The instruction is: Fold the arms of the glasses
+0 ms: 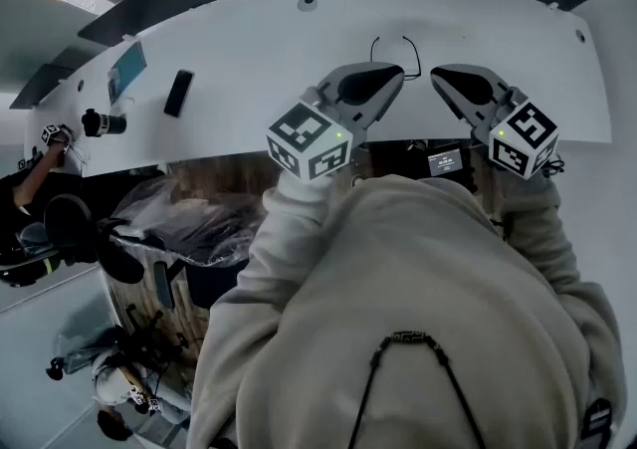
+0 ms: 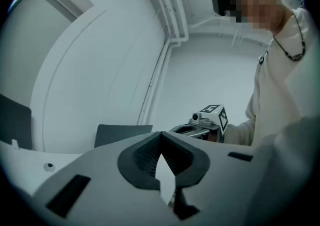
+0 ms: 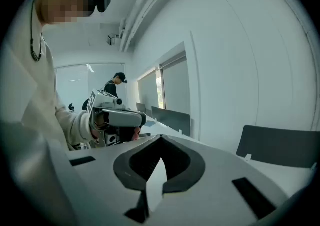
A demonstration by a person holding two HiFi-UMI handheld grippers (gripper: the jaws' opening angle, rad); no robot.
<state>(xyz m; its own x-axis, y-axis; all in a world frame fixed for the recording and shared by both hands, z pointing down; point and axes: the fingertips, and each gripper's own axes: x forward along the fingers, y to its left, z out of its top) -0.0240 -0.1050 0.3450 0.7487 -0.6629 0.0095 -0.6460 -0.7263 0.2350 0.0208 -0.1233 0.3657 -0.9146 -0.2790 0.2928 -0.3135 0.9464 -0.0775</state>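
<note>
In the head view the glasses (image 1: 396, 51) lie on the white tabletop (image 1: 249, 49) at 12 o'clock of the two claws, just beyond their tips and touched by neither. Only a thin dark outline shows, so I cannot tell for sure how the arms stand; they read as spread, and the folding looks not yet begun. The left claw (image 1: 394, 75) and right claw (image 1: 440, 81) are both pinched closed on nothing, tips near each other. Well off at 9 o'clock lie a black slab (image 1: 179, 92), a teal card (image 1: 126, 69) and a small black device (image 1: 103, 122); nothing bars the way to the glasses. In the left gripper view the left claw (image 2: 161, 140) has its jaws together and bare, with the right claw (image 2: 187, 130) at 1 o'clock and a dark chair back (image 2: 122, 132) at 9 o'clock; the glasses are out of sight. In the right gripper view the right claw (image 3: 161, 141) is likewise closed and empty, with the left claw (image 3: 140, 118) at 10 o'clock and a second person (image 3: 118, 83) far behind.
</note>
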